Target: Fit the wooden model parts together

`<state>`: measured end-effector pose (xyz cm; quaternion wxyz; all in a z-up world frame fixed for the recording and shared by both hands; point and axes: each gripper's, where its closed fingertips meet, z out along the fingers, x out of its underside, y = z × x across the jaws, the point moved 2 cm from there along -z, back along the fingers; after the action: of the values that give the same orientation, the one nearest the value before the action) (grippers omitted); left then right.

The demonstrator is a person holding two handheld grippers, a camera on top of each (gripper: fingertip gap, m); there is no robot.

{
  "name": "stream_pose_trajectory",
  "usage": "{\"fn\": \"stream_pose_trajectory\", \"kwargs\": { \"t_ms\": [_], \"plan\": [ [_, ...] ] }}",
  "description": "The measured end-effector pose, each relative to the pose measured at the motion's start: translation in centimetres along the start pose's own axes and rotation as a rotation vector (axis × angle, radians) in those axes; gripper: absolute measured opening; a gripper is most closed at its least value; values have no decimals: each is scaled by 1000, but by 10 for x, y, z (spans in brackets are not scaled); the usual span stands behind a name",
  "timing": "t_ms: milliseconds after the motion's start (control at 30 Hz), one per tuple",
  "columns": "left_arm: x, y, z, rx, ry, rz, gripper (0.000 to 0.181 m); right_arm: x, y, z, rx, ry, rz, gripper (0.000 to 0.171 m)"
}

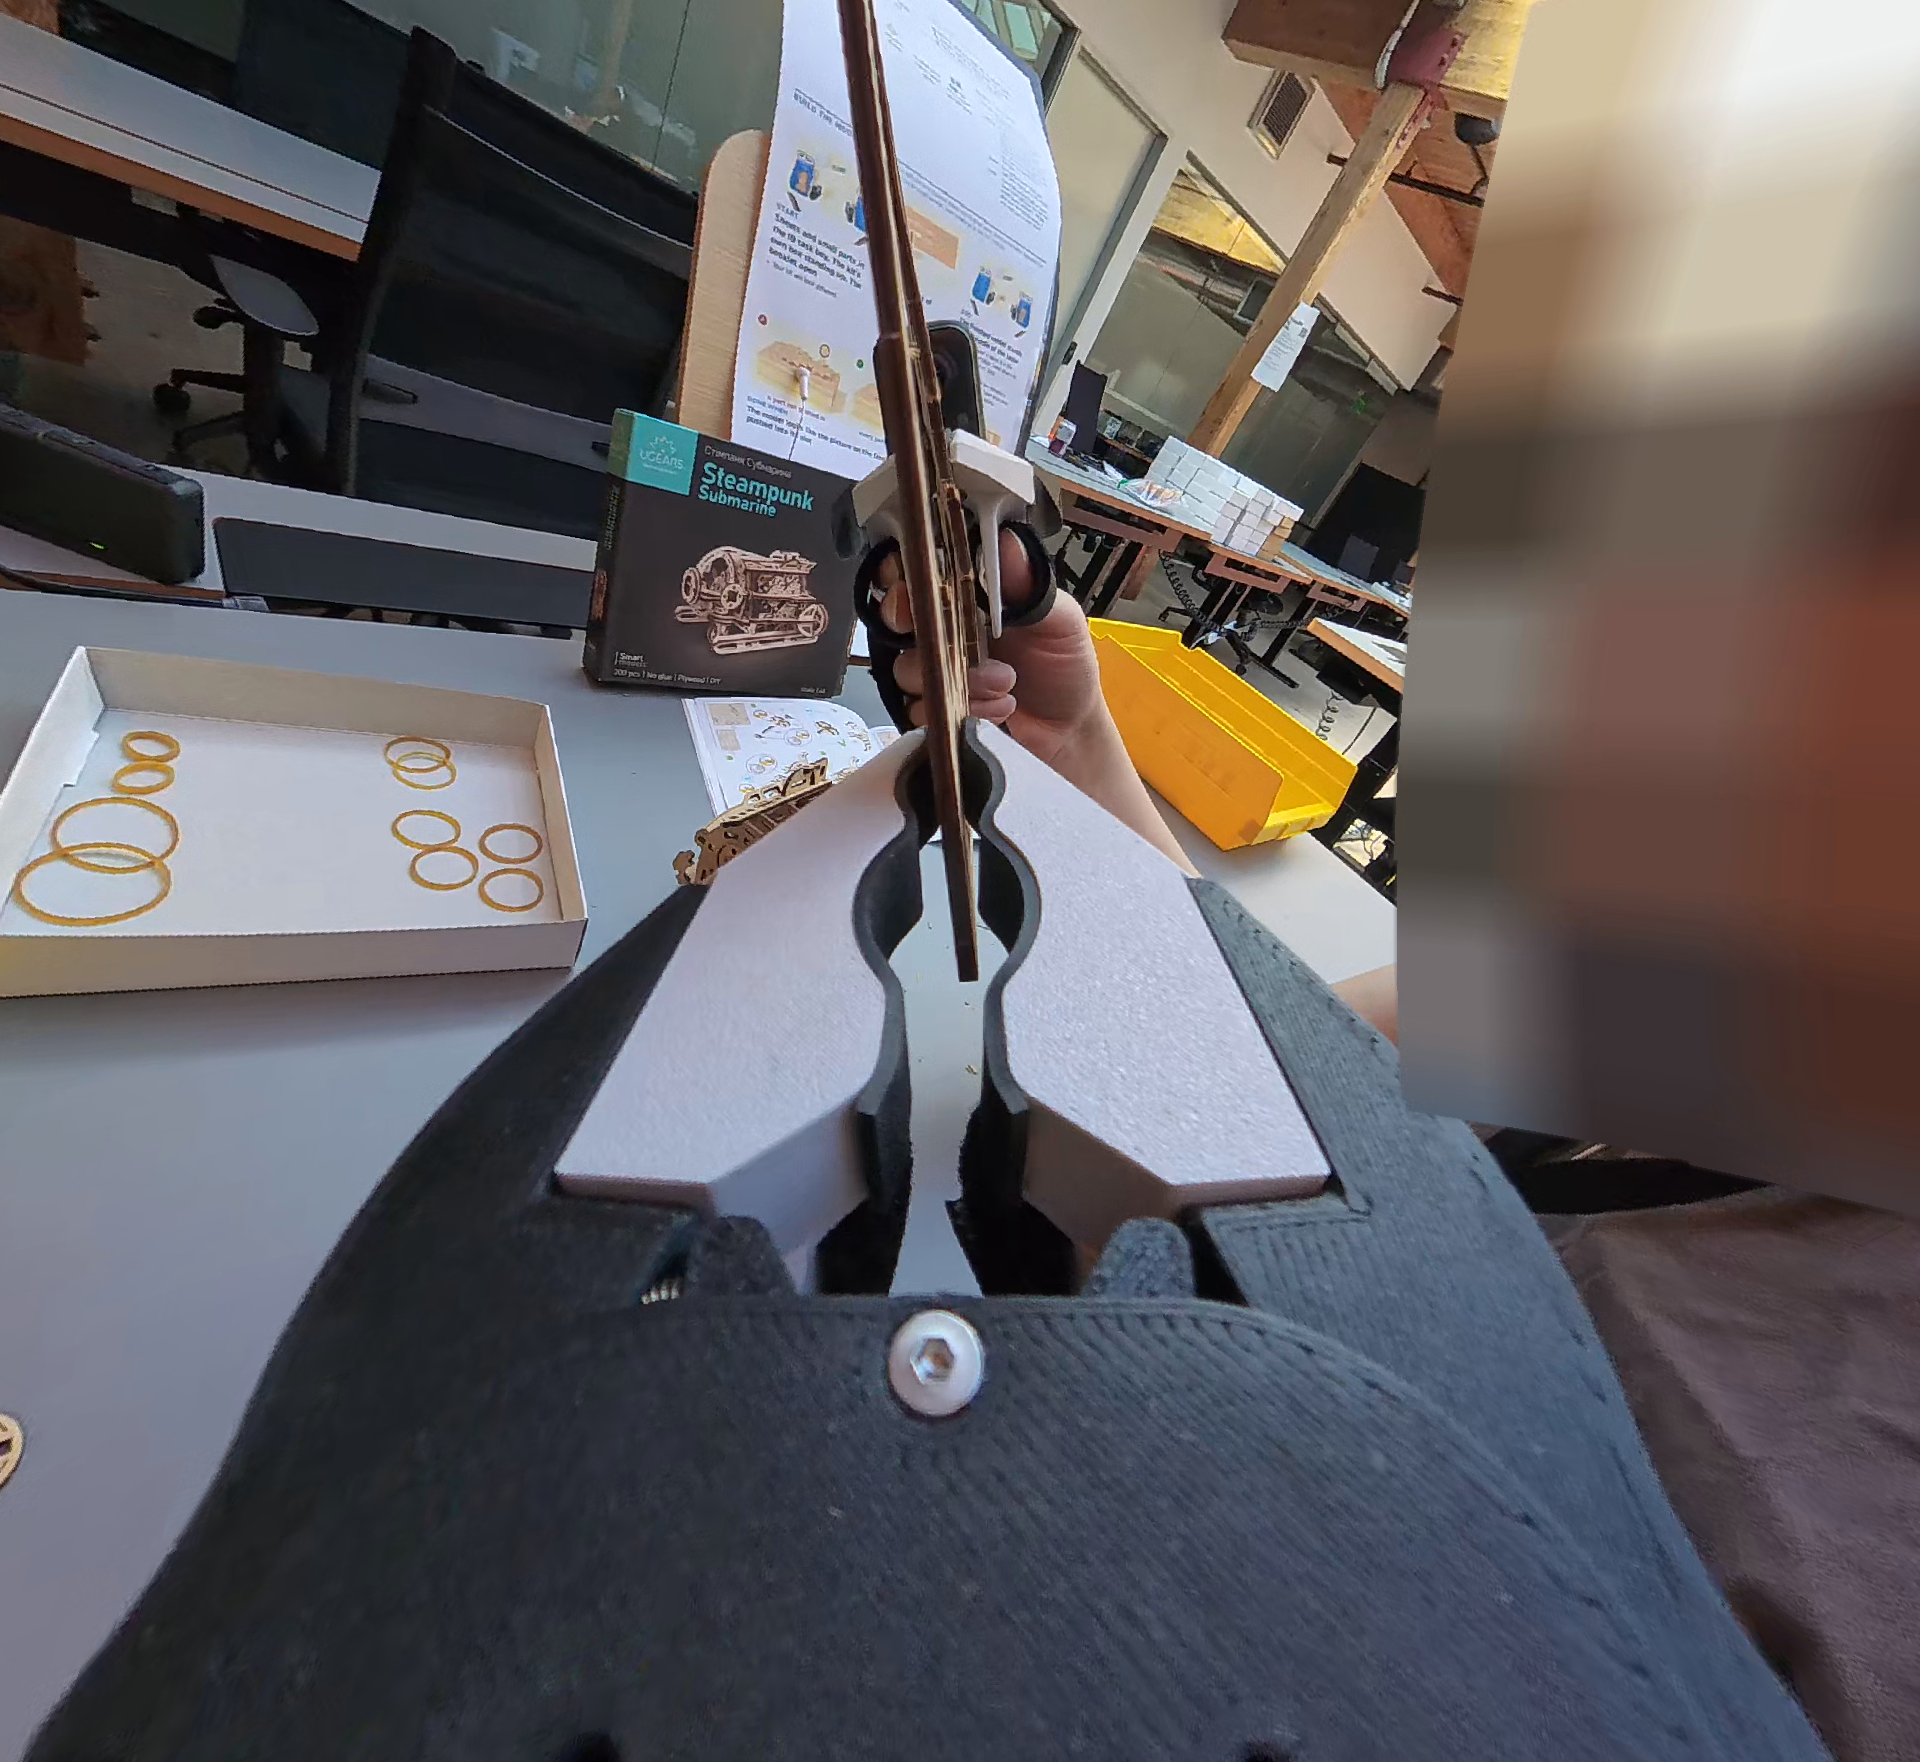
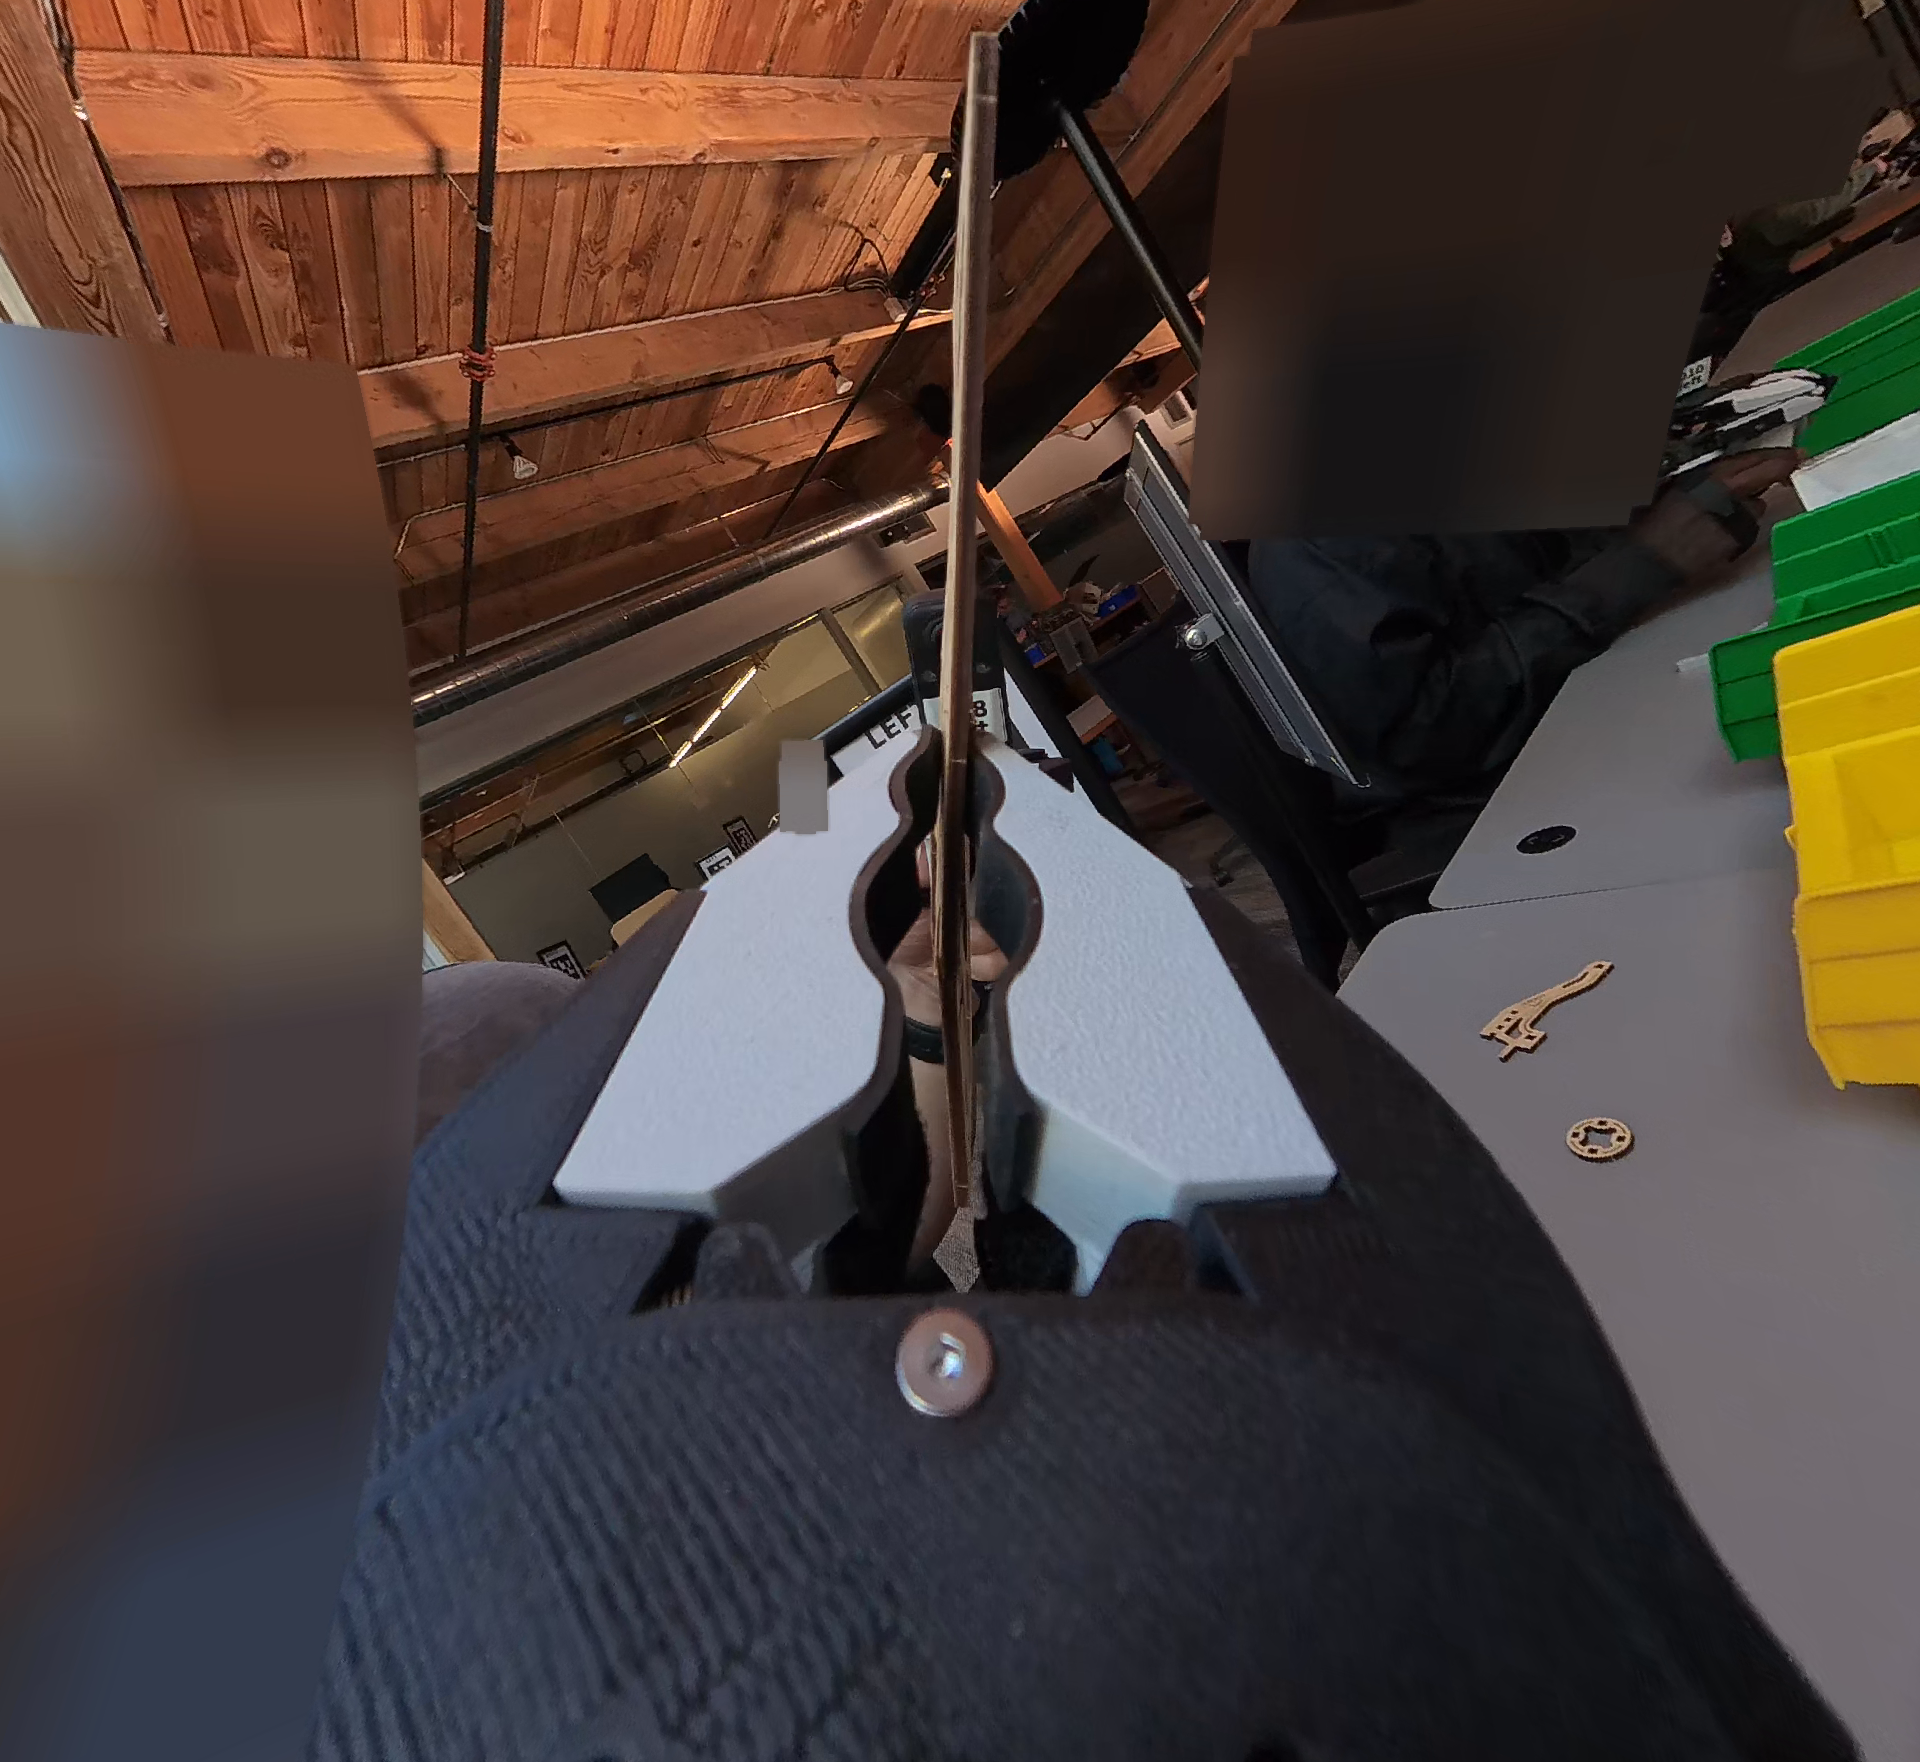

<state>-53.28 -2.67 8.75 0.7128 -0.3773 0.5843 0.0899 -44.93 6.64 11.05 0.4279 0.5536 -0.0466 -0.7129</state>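
A thin wooden parts sheet (image 1: 961, 881) stands edge-on and upright above the grey table (image 1: 260, 1193). My left gripper (image 1: 943, 746) is shut on its lower edge. My right gripper (image 1: 940, 559) shows beyond it, held by a hand and also clamped on the sheet. In the right wrist view the same sheet (image 2: 968, 362) runs up between the white fingers of my right gripper (image 2: 951, 751), which is shut on it. The left gripper (image 2: 951, 673) shows just past the tips. A partly built wooden model (image 1: 748, 829) lies on the table behind my left fingers.
A white tray (image 1: 312, 959) with several yellow rubber bands sits at left. A dark kit box (image 1: 717, 569), an instruction sheet (image 1: 914, 154) on a stand and a booklet (image 1: 769, 756) stand behind. Yellow bin (image 1: 1195, 756) at right. Two loose wooden parts (image 2: 1548, 1006) lie near yellow and green bins (image 2: 1860, 881). Spacing between my two grippers at the tips: around 10 centimetres.
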Motion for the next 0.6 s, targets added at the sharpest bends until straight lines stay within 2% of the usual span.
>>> {"fn": "stream_pose_trajectory", "kwargs": {
  "t_ms": [600],
  "plan": [
    [-3,15,10,21,-23,-26,1,-4,-10,-12,34,-12,7,1]
  ]
}}
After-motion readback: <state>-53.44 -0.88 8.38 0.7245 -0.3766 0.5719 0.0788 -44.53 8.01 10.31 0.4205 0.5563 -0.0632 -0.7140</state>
